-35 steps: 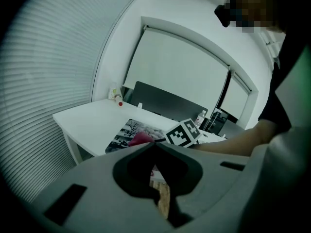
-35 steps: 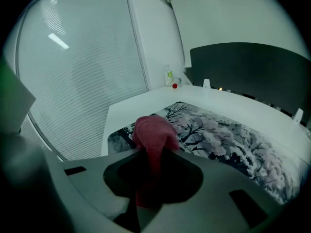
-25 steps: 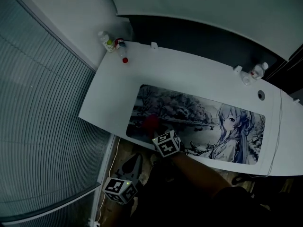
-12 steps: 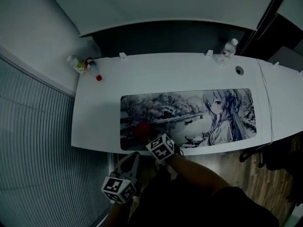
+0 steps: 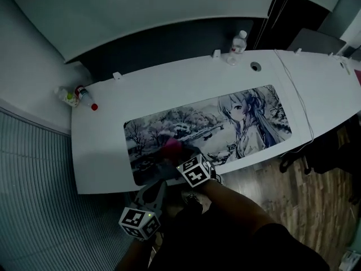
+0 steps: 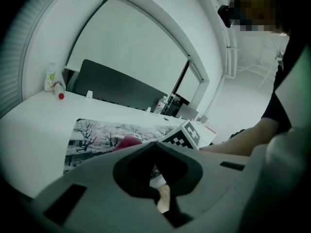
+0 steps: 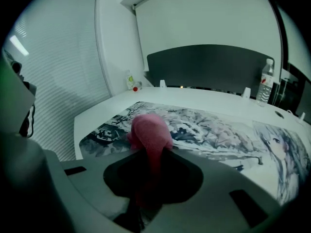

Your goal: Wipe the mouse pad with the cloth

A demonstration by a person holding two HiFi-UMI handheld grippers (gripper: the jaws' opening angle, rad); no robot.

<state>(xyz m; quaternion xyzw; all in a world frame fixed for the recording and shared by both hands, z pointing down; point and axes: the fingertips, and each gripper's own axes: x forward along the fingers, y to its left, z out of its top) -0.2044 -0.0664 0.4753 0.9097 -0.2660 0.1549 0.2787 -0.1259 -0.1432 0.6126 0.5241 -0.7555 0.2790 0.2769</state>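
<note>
A long mouse pad (image 5: 248,117) printed with a winter scene and an anime girl lies on the white desk (image 5: 101,151). My right gripper (image 5: 174,161) is shut on a pink cloth (image 5: 172,147) and holds it down on the pad's front left part. In the right gripper view the cloth (image 7: 148,130) bulges out from between the jaws of that gripper (image 7: 149,166) onto the pad (image 7: 218,130). My left gripper (image 5: 153,195) hangs below the desk's front edge, off the pad. Its jaws stand together, with nothing held in the gripper (image 6: 158,198). The left gripper view also shows the cloth (image 6: 127,141) and the pad (image 6: 97,132).
Two small bottles (image 5: 76,96) stand at the desk's far left corner, and a water bottle (image 5: 239,40) stands at the back by a cable hole (image 5: 255,66). A thin white cable (image 5: 299,103) runs past the pad's right end. A dark panel (image 5: 169,47) backs the desk. Slatted blinds (image 5: 34,208) lie to the left.
The head view has swung, so the desk sits differently in frame. The right gripper and cloth have slid slightly right along the pad's front left part. The left gripper stays below the desk edge.
</note>
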